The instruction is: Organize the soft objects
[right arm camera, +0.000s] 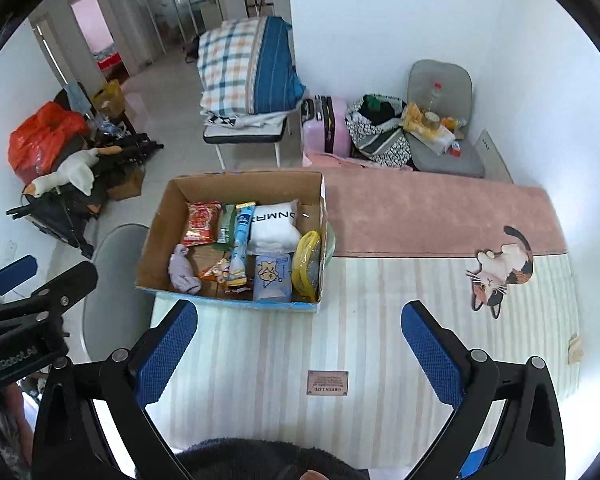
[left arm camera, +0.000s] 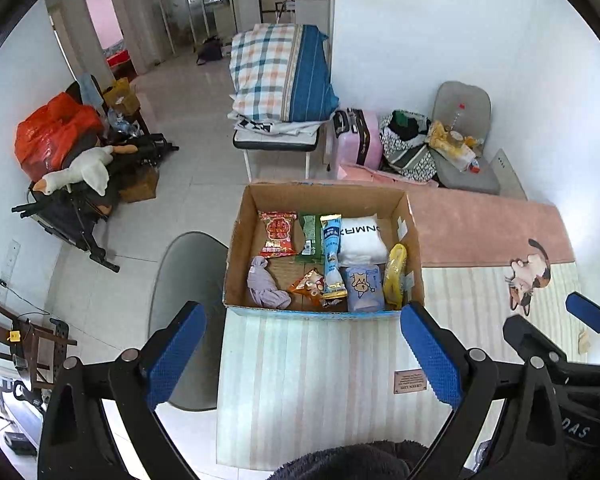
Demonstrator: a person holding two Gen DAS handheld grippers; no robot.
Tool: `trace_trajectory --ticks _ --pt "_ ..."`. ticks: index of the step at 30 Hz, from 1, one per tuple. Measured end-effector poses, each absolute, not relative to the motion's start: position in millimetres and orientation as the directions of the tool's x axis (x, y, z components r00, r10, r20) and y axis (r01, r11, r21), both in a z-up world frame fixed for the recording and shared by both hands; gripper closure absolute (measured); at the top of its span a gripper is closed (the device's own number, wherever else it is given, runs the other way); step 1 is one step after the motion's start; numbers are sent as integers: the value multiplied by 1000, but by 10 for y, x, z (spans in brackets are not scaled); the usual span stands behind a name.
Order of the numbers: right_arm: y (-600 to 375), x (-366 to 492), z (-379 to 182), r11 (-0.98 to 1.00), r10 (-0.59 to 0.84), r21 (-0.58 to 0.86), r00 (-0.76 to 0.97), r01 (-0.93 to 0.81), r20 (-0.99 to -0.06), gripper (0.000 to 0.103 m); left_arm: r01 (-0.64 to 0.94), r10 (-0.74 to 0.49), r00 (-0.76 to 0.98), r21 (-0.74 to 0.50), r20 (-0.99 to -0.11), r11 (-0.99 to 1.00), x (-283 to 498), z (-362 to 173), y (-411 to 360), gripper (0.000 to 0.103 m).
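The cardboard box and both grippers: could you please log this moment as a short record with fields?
surface: striped mat, pink rug behind it
container: open cardboard box on the mat
box contents: white pillow, lilac cloth, red snack packet, blue tube packet, blue tissue pack, yellow pouch
left gripper: open, empty, short of the box
right gripper: open, empty, above the mat

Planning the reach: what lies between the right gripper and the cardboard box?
Only bare striped mat, seen in the right wrist view, between the right gripper and the cardboard box.
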State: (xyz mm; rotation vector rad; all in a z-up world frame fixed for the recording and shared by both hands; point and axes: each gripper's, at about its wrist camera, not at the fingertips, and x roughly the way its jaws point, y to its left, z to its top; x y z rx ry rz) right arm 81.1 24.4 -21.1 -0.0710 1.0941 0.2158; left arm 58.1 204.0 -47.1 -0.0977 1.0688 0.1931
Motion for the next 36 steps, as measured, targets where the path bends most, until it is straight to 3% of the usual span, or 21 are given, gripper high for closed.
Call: trace_trajectory --ticks 15,36 --pt "125 325 458 973 118 -9 537 -229 -835 0 -224 116 526 -6 -843 975 251 -102 2010 3" --pt "247 604 264 980 43 -73 551 -186 -834 0 -250 133 499 5 -857 968 386 -341 2080 1"
